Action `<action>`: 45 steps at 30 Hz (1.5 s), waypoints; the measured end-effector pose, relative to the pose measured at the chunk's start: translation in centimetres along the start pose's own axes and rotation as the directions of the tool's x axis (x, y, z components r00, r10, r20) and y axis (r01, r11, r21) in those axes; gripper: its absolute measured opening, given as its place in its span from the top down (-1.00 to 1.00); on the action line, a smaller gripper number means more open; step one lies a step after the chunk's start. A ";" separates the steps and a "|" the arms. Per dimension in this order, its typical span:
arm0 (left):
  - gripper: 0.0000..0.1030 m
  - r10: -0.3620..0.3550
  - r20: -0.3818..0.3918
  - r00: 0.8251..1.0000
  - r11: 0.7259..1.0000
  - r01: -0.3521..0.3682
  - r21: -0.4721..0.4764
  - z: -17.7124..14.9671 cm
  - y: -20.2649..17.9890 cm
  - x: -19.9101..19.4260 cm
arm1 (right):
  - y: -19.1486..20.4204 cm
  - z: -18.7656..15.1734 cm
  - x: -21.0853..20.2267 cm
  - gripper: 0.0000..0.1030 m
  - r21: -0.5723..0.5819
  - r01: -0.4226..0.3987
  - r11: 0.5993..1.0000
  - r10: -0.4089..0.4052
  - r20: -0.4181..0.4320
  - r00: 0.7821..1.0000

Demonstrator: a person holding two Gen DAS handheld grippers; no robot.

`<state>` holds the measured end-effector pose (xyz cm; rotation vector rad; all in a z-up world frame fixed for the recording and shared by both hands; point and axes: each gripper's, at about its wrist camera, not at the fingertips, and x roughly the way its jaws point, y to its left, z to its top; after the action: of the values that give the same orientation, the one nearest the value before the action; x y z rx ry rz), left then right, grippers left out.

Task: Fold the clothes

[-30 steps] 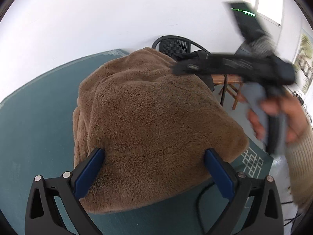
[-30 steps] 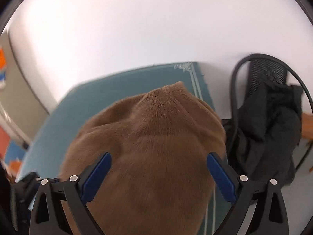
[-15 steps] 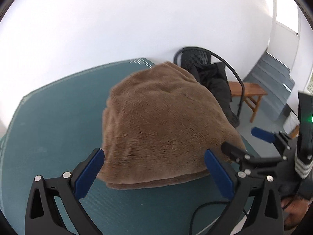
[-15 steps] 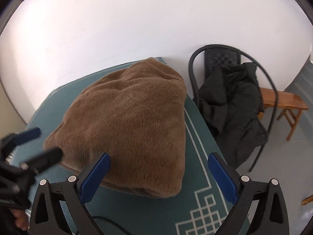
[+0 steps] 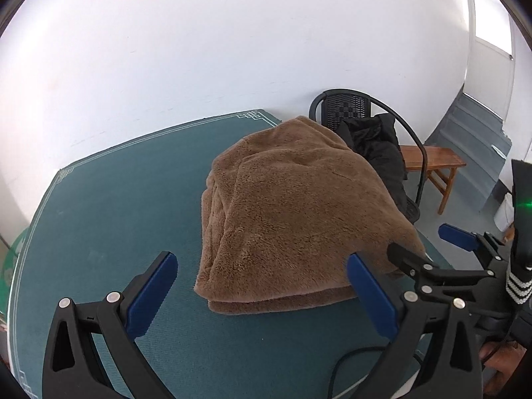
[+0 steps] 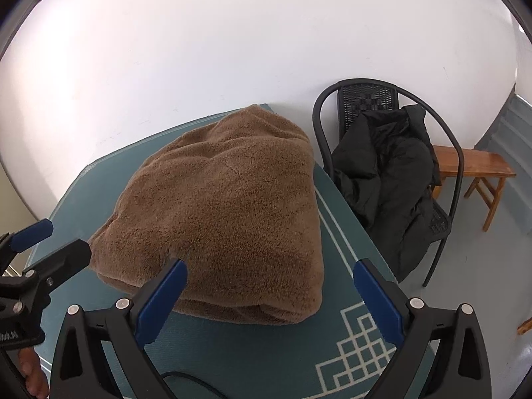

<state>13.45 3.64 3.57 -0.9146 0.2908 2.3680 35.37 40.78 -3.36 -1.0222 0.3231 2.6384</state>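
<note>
Both tools hang back from the brown fleece garment point(image 5: 292, 212), which sits folded into a thick bundle on the teal mat point(image 5: 109, 206), well clear of the black chair point(image 6: 369, 99) beyond it. Left gripper point(image 5: 262, 296) spread wide, empty; right gripper point(image 6: 269, 302) likewise. Folding looks finished, I'd judge: next comes a final tidy or setting it aside. No writing readable anywhere

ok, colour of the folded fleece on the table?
Brown, plain, no pattern. The folded fleece shows best in the right wrist view.
</note>
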 end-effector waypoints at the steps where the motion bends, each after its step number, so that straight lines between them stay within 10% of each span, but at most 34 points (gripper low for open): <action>1: -0.99 -0.005 -0.004 1.000 1.000 0.005 0.000 0.0 0.0 0.1 | 0.1 0.0 -0.1 -0.97 -0.001 0.005 1.000 -0.005 0.004 1.000; 45: -0.99 -0.078 0.040 0.996 0.996 0.080 -0.043 0.2 0.2 -0.4 | 1.3 0.0 -3.0 -0.97 -0.020 0.098 0.995 -0.096 0.071 0.993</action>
<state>13.43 3.38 4.01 -0.8834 0.1844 2.3247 37.01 39.03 -1.21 -0.9253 0.2221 2.5892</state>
